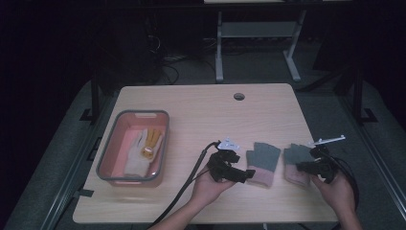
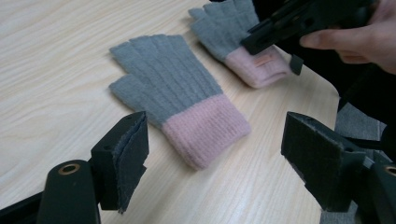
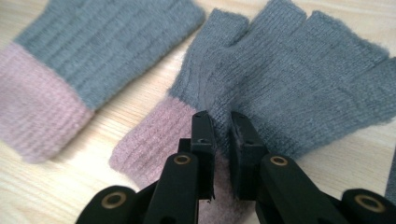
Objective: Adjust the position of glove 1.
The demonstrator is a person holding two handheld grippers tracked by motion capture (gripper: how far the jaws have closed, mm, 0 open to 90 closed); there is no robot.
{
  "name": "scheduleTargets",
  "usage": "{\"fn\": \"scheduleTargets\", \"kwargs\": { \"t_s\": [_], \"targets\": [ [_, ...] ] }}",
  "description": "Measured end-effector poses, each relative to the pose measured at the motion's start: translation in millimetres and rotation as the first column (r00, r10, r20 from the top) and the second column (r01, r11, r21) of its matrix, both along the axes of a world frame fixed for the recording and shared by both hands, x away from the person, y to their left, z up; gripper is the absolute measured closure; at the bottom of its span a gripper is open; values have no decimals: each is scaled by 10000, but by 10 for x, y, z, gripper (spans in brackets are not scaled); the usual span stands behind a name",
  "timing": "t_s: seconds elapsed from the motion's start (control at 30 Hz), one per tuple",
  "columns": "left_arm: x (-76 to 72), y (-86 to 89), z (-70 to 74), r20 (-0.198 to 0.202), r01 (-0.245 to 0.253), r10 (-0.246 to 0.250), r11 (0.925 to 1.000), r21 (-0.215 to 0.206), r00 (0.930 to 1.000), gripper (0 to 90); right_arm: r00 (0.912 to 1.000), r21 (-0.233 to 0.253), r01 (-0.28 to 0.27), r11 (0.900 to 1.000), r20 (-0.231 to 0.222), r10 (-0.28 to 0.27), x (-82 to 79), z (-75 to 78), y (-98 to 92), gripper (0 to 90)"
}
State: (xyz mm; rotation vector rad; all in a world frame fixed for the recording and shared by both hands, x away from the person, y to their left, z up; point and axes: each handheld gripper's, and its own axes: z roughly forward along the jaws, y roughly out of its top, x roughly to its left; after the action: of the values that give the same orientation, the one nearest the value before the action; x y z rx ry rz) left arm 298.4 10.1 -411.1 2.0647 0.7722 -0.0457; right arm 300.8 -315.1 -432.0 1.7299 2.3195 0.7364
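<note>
While 2 grey fingerless gloves with pink cuffs lie flat side by side on the worktop (image 1: 201, 110), the right gripper (image 1: 306, 167) sits low over the right glove (image 1: 298, 160), its jaws drawn nearly together and pinching a fold of knit where the grey meets the pink cuff, as the right gripper view shows. The left gripper (image 1: 245, 175) rests just beside the cuff of the left glove (image 1: 263, 163), its jaws spread wide with nothing between them; in the left gripper view that glove lies ahead of the jaws, apart from both. At the worktop's left side a grey-rimmed pink bin (image 1: 111, 139) holds a pale work glove (image 1: 141, 152) with a yellow palm.
</note>
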Motion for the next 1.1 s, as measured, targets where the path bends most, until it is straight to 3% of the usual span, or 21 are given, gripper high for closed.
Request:
{"fn": "scheduleTargets", "kwargs": {
  "t_s": [0.1,0.13,0.33,0.7,1.1],
  "targets": [
    [10,27,-7,-28,-62,62,10000,59,10000,233,9997,232,60,9997,228,-65,-21,74,6,818],
    [17,41,-16,-30,-93,93,9999,97,10000,234,9994,516,-20,9987,344,2,-29,153,32,816],
    [31,79,-36,-112,-217,218,9997,97,9997,234,9968,729,-614,9955,560,574,4,285,294,811],
    [49,158,-50,-145,-432,433,9990,89,9990,233,9948,981,-954,9906,458,912,81,257,721,804],
    [73,135,-89,-318,-470,468,9989,-57,9984,232,9970,1234,-767,9894,121,758,136,170,904,795]
  ]
}}
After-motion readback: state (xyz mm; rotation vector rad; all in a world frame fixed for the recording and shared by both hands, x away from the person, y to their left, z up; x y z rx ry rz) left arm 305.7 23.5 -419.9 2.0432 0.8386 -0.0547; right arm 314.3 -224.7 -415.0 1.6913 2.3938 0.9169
